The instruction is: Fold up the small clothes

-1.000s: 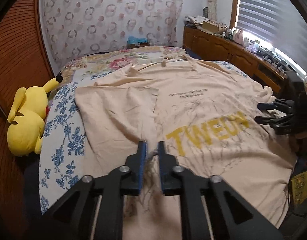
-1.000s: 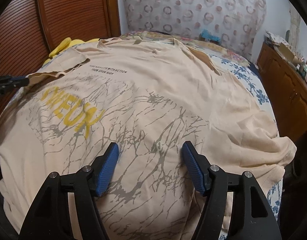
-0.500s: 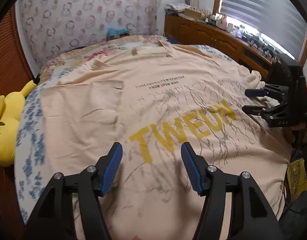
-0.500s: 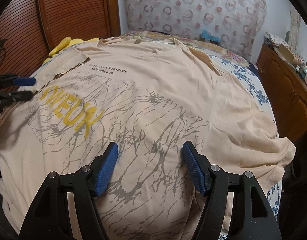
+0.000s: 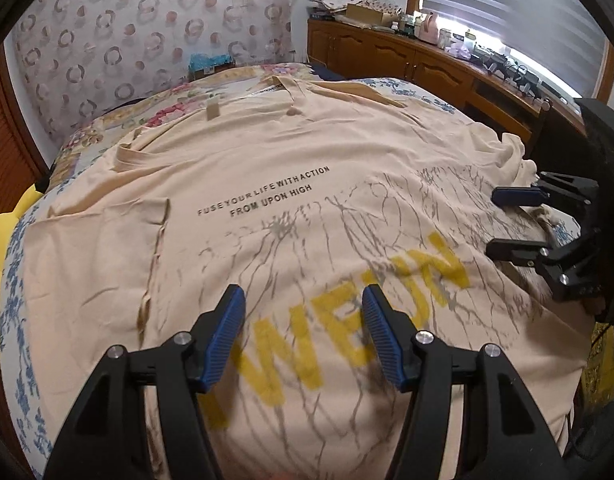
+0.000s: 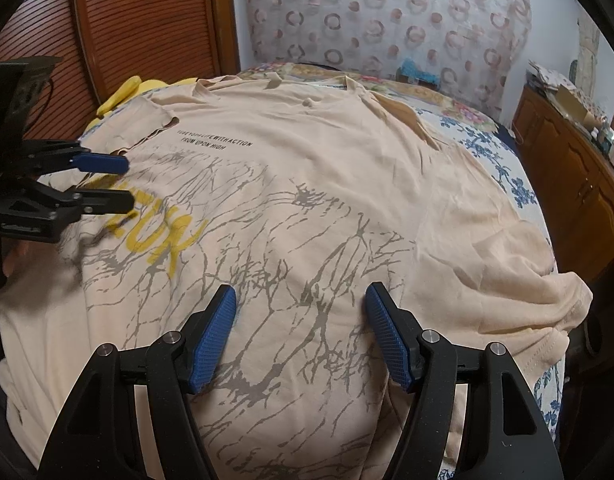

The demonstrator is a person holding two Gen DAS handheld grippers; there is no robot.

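Lying flat across the bed [image 5: 23, 320]: beige t-shirt [image 5: 307, 168]. Yellow plush [image 5: 3, 232] at bed's left edge, left sleeve folded inward; left gripper [image 5: 303, 320] open, empty; right gripper [image 6: 301, 320] open, empty over hem. Right view alone shows bunched right sleeve [image 6: 527, 280]; dresser [image 6: 579, 168] beyond right edge

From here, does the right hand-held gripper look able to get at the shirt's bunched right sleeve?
Probably yes: the right hand-held gripper is open and empty, and nothing lies between it and the sleeve.
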